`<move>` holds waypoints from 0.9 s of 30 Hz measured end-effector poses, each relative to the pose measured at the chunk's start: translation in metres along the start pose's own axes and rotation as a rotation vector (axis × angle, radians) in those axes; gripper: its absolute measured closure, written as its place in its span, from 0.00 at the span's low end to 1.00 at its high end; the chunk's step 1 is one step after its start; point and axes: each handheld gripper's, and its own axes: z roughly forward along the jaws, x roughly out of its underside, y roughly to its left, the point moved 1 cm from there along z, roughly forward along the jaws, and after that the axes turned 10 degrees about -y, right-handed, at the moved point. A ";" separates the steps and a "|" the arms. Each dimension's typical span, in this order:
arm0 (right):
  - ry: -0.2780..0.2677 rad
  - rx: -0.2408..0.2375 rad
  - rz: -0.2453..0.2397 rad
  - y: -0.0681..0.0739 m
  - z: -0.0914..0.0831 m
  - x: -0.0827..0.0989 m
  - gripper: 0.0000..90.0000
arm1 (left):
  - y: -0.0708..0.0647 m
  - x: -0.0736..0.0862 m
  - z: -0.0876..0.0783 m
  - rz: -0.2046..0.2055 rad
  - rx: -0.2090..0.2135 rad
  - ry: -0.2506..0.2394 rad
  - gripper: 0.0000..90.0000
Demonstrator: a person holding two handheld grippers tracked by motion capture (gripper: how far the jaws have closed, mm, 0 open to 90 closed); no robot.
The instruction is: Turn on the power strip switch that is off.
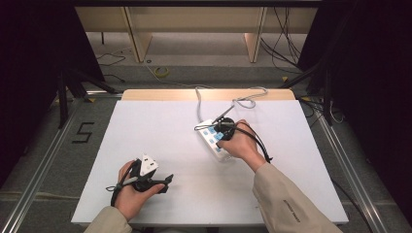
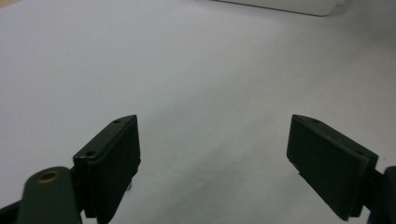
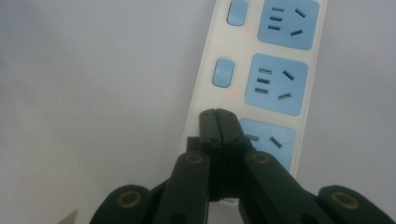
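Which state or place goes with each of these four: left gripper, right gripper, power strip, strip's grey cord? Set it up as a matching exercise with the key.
Things:
1. left gripper
2. right gripper
3. power strip
4. grey cord

States or places:
A. white body with blue sockets, lying on the table
B. jaws pressed together with nothing between them, tip over the strip's switch side
C. looped near the table's far edge
D. jaws wide apart over bare white tabletop

Pairs: 1-D, 2-B, 3-A, 4-C
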 end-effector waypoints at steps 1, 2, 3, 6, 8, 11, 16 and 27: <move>-0.003 -0.002 -0.002 0.000 0.000 0.001 1.00 | 0.000 0.000 0.000 0.000 0.000 0.002 0.19; -0.008 -0.005 -0.003 0.000 -0.001 0.001 1.00 | 0.000 0.000 0.000 0.000 -0.001 0.001 0.19; -0.009 -0.004 -0.004 -0.001 -0.002 0.002 1.00 | 0.000 0.000 0.000 0.001 -0.001 0.002 0.19; -0.018 -0.010 -0.008 -0.002 -0.004 0.004 1.00 | 0.000 0.000 0.000 0.000 -0.001 0.002 0.19; -0.023 -0.010 -0.010 -0.003 -0.007 0.006 0.99 | 0.000 0.000 0.001 -0.001 0.000 0.002 0.19; -0.041 -0.018 -0.005 -0.005 -0.012 0.011 0.97 | 0.000 0.001 0.001 -0.004 0.000 0.004 0.19; -0.096 -0.037 0.005 -0.015 -0.028 0.028 0.90 | 0.001 0.001 0.000 -0.004 -0.001 0.008 0.19; -0.256 -0.002 0.090 -0.048 -0.072 0.125 0.71 | -0.001 0.001 0.000 -0.036 0.017 0.006 0.19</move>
